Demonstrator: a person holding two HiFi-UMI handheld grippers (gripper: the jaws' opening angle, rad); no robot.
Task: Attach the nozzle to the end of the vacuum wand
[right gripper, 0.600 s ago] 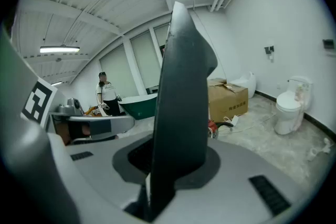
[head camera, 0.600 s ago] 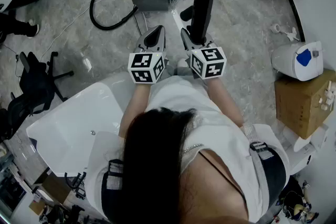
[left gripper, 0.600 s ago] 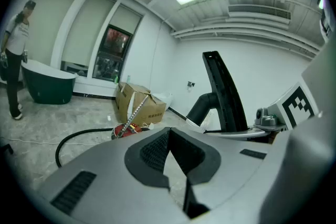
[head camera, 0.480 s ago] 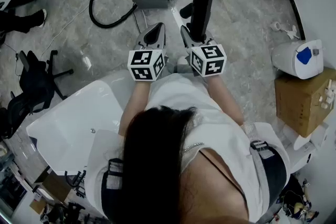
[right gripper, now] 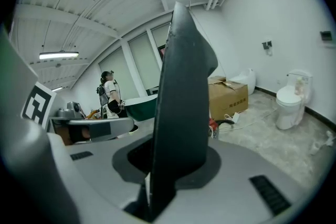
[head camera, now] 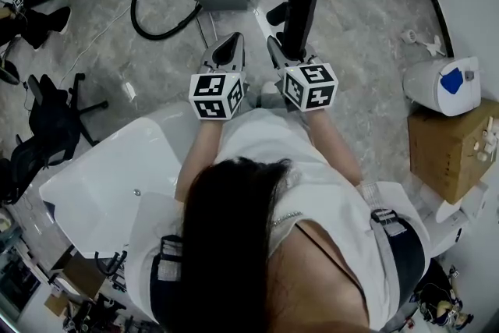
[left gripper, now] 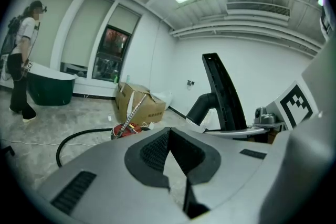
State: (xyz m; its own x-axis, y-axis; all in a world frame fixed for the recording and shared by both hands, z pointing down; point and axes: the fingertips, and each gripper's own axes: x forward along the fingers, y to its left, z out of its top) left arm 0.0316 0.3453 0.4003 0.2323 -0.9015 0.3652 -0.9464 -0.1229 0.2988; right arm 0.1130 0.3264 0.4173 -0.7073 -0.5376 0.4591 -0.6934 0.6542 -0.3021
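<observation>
The right gripper's (right gripper: 173, 165) jaws are clamped narrowly on the lower end of the black nozzle (right gripper: 181, 102), which stands nearly upright out of them. The left gripper's (left gripper: 176, 157) jaws are pressed together with nothing between them.

Over the last half second very little has changed at the jaws. The hold on the nozzle looks the same and the left jaws have stayed together. In the head view both grippers sit side by side in front of the person as before, and the nozzle (head camera: 302, 4) has kept its tilt and shifted only a touch in the frame. The floor (head camera: 351, 35) has slid about as far, so this is probably the head moving rather than the hands.

Further out, the vacuum wand (left gripper: 132, 113) leans over the red canister (left gripper: 126, 131) on the floor, well apart from both grippers, with the black hose (left gripper: 71, 137) curling away beside it.

For the task, this probably means the nozzle is secured and carried, but the joining has not begun. The wand's end is not yet in hand, and the empty left gripper seems the one free to take it.
</observation>
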